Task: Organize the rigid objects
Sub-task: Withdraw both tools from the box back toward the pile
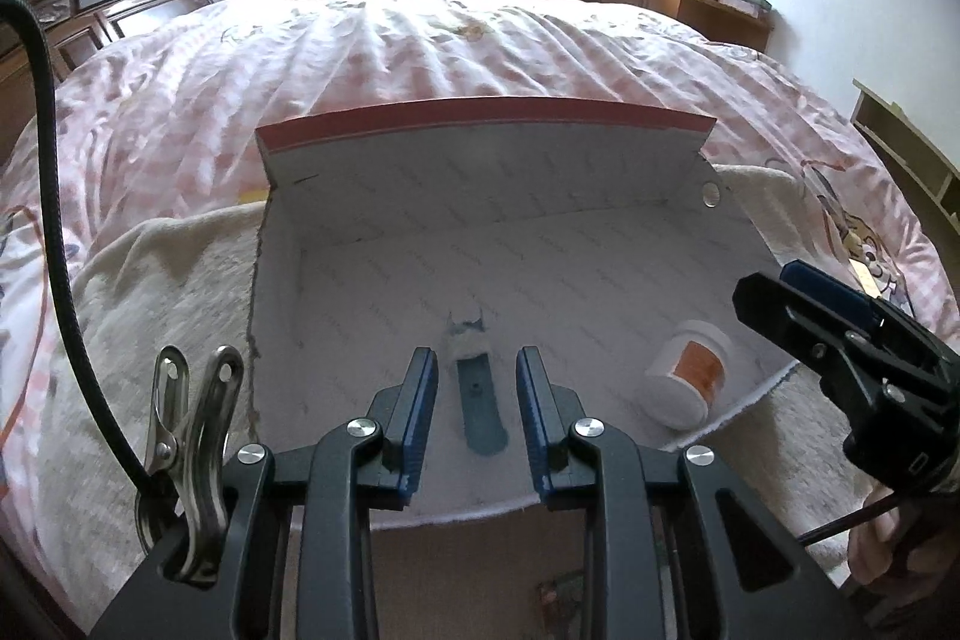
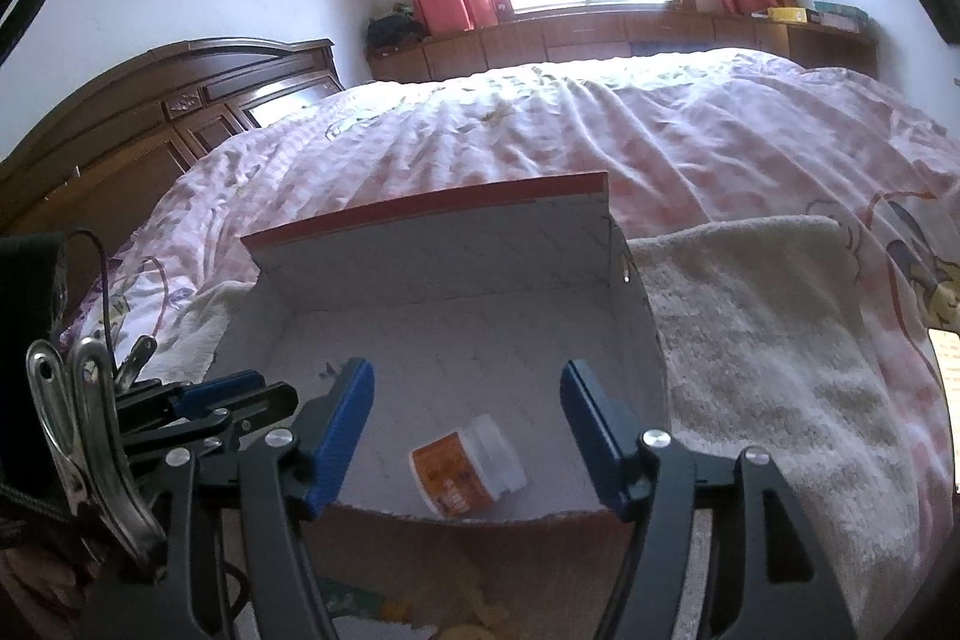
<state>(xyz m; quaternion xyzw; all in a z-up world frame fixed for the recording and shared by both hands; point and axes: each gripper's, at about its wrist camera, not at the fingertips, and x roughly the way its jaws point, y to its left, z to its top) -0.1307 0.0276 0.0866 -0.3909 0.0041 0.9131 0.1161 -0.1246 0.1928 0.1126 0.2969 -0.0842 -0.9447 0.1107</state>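
Both items already lie inside the open box (image 1: 600, 196) on the bed (image 1: 420, 58): the blue tool (image 1: 480, 412) just ahead of the left gripper (image 1: 477, 400), the jar (image 2: 468, 466) on its side below the right gripper (image 2: 468, 424). Each gripper's fingers stand apart, empty. The next move looks like fetching another object; the box's torn near edge is low, leaving room to back out

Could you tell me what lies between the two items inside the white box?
Only bare box floor separates the teal flat tool from the white orange-labelled jar, as the left wrist view shows.
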